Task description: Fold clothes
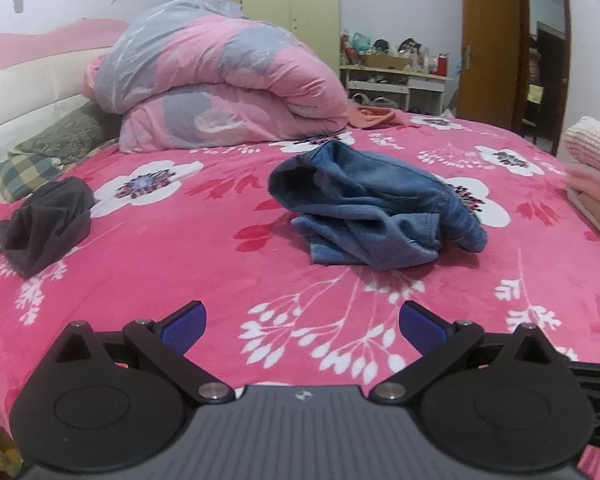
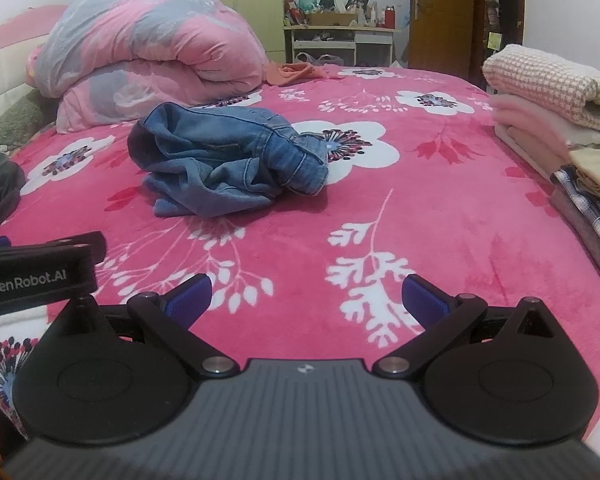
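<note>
Bedspread (image 2: 440, 220) open btwn tools and jeans (image 2: 224, 160) (stacks crowd right edge).

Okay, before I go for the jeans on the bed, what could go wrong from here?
1. The jeans lie in a crumpled heap, so a pinch may catch several layers and lift the whole bundle rather than one edge.
2. Both the left gripper and right gripper are open and empty, side by side; reaching together they might bump.
3. The folded stack sits nearby; spreading the jeans could knock it.
</note>
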{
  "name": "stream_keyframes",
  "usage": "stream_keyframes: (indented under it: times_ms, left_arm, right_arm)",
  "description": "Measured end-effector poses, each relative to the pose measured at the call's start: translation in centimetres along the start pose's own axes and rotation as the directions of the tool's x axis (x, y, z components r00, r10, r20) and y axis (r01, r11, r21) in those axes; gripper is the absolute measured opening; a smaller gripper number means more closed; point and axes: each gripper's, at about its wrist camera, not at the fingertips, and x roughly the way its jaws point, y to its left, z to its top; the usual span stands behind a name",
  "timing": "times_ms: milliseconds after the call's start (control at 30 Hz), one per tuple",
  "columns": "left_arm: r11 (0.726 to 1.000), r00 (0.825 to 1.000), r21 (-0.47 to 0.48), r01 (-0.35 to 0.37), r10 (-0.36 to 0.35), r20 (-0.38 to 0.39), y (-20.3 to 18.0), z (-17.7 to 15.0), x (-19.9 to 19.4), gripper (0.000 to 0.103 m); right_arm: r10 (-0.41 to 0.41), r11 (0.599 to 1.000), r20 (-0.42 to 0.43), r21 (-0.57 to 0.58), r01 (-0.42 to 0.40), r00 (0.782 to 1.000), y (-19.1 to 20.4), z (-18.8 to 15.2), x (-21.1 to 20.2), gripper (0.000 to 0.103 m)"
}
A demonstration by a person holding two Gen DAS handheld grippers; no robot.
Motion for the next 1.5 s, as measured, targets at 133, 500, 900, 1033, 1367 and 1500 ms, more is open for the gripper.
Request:
stream_keyframes:
  times_ms: [133, 500, 900, 1033, 1367, 1500]
  left_arm:
    - [1.0, 1.0, 0.002, -0.028, 0.028, -0.008, 0.2, -0.2, 0.0, 0.103]
    - [0.999, 0.999, -0.032, -0.037, 0.037, -0.006, 0.6, 0.0, -0.2, 0.103]
    - [0.999, 0.999, -0.026, -0.033, 0.032, -0.025, 0.1, 0.0, -0.3, 0.103]
    - [0.999, 0.999, -0.036, -0.031, 0.03, -0.025, 0.2, 0.0, -0.4, 0.103]
    - [0.999, 0.999, -0.041, -0.034, 0.032, -0.033, 0.5, -0.1, -0.5, 0.103]
    - [0.999, 0.999, -0.038, -0.034, 0.033, -0.036, 0.5, -0.1, -0.5, 0.103]
  right_arm:
    - [-0.009, 1.0, -0.004, 0.013, 0.009, 1.0, -0.4, 0.0, 0.0, 0.102]
    - [-0.022, 0.999, -0.024, 0.033, 0.023, 0.999, -0.6, 0.0, 0.3, 0.102]
    - [-0.035, 0.998, -0.018, 0.06, 0.036, 0.999, -1.2, 0.5, -0.2, 0.102]
    - [-0.037, 0.997, -0.021, 0.063, 0.038, 0.999, -1.1, 0.5, -0.2, 0.102]
    - [-0.034, 0.998, -0.023, 0.059, 0.035, 0.999, -0.9, 0.4, -0.3, 0.102]
    - [-0.034, 0.998, -0.025, 0.06, 0.035, 0.999, -0.8, 0.4, -0.3, 0.102]
